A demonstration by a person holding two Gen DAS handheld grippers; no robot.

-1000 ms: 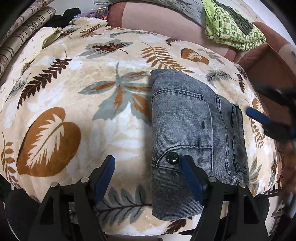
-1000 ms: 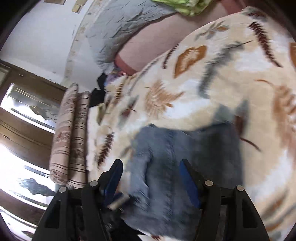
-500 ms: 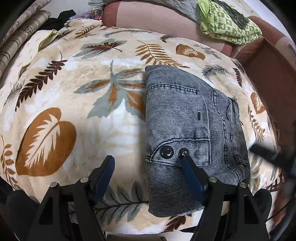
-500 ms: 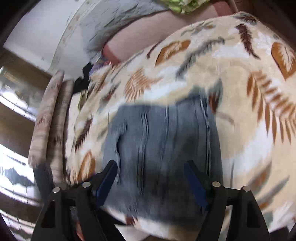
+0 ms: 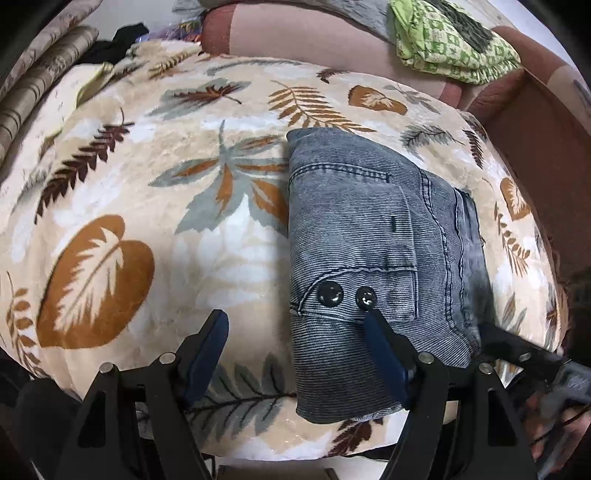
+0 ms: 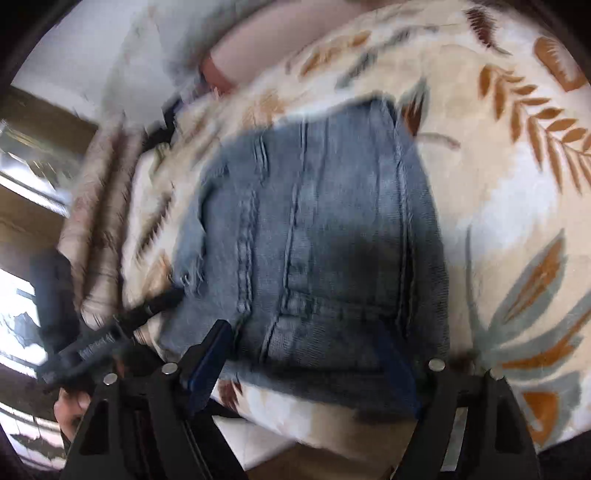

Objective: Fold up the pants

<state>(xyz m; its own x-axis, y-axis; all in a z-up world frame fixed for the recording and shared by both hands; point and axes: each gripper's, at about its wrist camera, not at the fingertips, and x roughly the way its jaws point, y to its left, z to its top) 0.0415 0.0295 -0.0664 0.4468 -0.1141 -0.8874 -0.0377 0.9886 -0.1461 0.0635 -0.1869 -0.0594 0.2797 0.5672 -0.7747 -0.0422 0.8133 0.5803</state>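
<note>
The pants (image 5: 369, 229) are grey-blue jeans folded into a compact rectangle on a leaf-patterned blanket (image 5: 147, 184), with two dark buttons facing up near the front. My left gripper (image 5: 295, 321) hangs open over the near edge. Its right finger (image 5: 384, 350) is above the denim just under the buttons and its left finger is above bare blanket. A finger of the right gripper (image 5: 517, 350) shows at the jeans' near right corner. In the blurred right wrist view, my right gripper (image 6: 304, 334) stands open and wide over the near edge of the pants (image 6: 314, 221), gripping nothing.
A green patterned cloth (image 5: 450, 40) lies on the pink sofa back (image 5: 295, 33) behind the blanket. Striped cushions (image 5: 37, 74) stand at the left, and a brown armrest (image 5: 535, 147) at the right. A hand (image 6: 70, 410) holds the left gripper at the lower left.
The right gripper swung from the jeans' far right side round to their near right corner, and its jaws spread a little wider. The left gripper stayed where it was.
</note>
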